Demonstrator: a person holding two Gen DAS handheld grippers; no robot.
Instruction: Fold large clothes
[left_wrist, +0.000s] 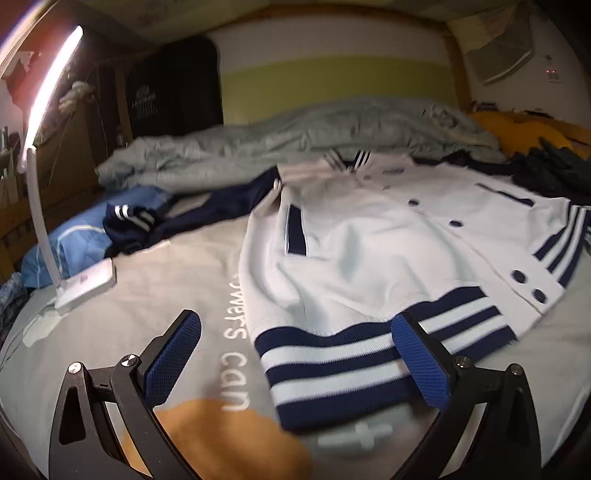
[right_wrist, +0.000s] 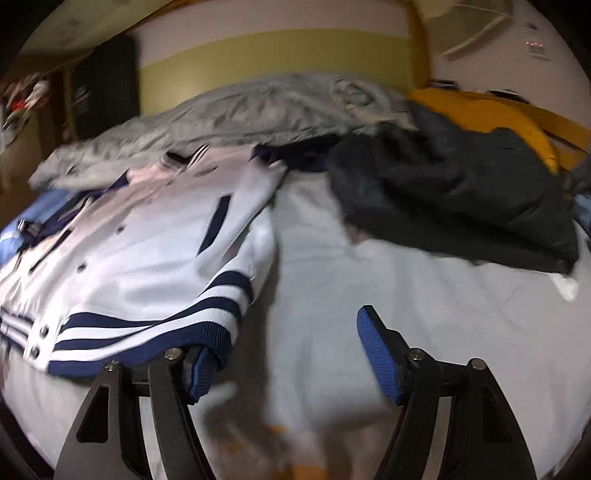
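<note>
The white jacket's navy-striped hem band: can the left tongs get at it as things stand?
Probably yes. The left tongs stand open just over the white jacket's navy-striped hem band, which lies flat on the grey bedsheet, nothing covering it.

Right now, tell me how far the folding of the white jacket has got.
Done: the white jacket lies spread flat, front up and snapped shut, on the grey bedsheet. In hand: nothing gripped; the left gripper stands open over the striped hem, and the right gripper is open at the hem's other corner. Left: every fold; a navy sleeve lies out to the side.
</note>
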